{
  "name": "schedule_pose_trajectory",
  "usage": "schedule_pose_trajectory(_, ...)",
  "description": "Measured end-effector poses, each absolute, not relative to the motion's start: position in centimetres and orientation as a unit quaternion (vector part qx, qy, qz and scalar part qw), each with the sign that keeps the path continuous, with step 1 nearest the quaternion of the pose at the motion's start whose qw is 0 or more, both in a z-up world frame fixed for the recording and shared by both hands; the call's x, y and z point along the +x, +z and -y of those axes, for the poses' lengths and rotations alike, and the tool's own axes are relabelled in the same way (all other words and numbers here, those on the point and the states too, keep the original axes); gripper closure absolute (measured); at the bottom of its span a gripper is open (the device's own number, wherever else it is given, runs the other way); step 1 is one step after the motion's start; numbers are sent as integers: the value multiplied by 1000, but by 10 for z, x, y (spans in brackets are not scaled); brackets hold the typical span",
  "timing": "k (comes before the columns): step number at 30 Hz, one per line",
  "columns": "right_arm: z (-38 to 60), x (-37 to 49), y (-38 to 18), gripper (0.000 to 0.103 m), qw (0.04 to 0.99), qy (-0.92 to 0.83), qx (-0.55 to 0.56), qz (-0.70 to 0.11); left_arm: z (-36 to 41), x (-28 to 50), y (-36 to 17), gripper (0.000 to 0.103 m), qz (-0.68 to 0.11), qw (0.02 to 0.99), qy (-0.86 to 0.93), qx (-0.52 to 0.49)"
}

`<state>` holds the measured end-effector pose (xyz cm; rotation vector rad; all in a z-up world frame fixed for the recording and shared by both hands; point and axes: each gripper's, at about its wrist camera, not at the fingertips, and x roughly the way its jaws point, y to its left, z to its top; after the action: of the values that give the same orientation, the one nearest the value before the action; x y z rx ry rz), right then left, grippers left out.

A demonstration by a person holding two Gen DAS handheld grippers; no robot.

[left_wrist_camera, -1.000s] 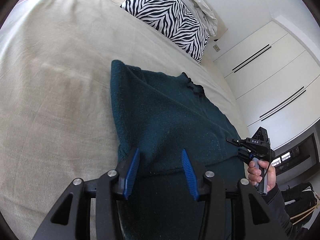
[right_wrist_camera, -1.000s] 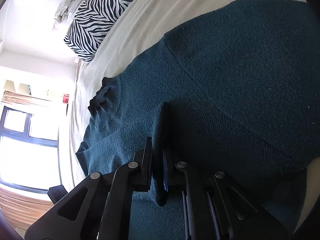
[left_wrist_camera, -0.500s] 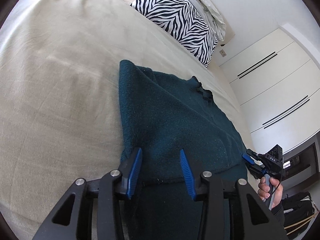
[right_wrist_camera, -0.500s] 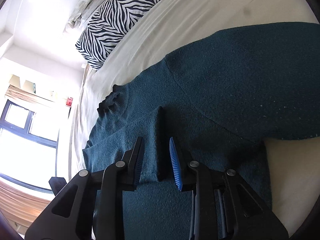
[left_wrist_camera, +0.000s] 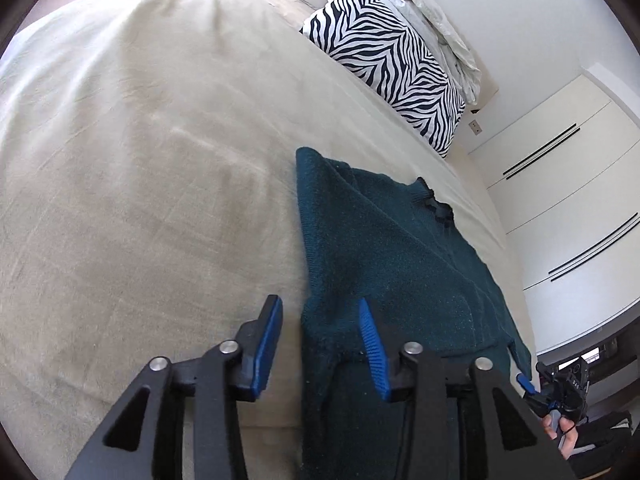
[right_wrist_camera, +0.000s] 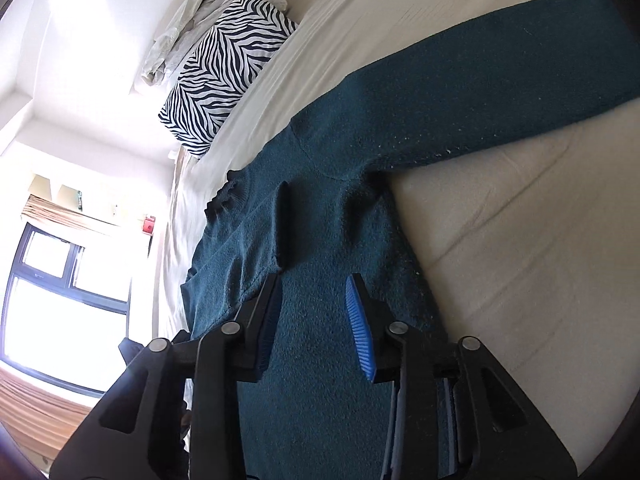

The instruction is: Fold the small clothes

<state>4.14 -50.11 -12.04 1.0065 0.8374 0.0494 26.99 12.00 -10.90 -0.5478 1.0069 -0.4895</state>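
A dark teal knit sweater (left_wrist_camera: 384,256) lies on the beige bed (left_wrist_camera: 140,180), one side folded over its body. In the right wrist view the sweater (right_wrist_camera: 320,216) has one sleeve (right_wrist_camera: 480,92) stretched out to the upper right and a small raised fold near the middle. My left gripper (left_wrist_camera: 320,340) is open and empty, straddling the sweater's left edge. My right gripper (right_wrist_camera: 314,320) is open and empty just above the sweater's body. It also shows in the left wrist view (left_wrist_camera: 560,396), held in a hand at the lower right.
A zebra-striped pillow (left_wrist_camera: 392,64) with a crumpled white sheet (left_wrist_camera: 432,16) behind it lies at the head of the bed. White wardrobe doors (left_wrist_camera: 560,168) stand past the bed. A bright window (right_wrist_camera: 60,292) is on the other side.
My right gripper let go of the pinched sweater fold, opened and pulled back. My left gripper stayed open and shifted left to the sweater's edge.
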Motion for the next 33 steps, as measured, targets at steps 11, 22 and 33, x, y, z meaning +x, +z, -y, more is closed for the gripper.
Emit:
schedule_pose_trajectory(11,431,53,-127,39,766,105,491,-402,-83,232,-112,41,-494,791,-263,-245)
schedule_pose_trajectory(22,529,-19,-118,39,803,-43,499,-322,-110,227,-126,59,-466,801,-225,-300)
schedule_pose_trajectory(33,724,-127,-172,43,715,-205,653,-142,-66,194,-77,22,-451,799,-280,-284)
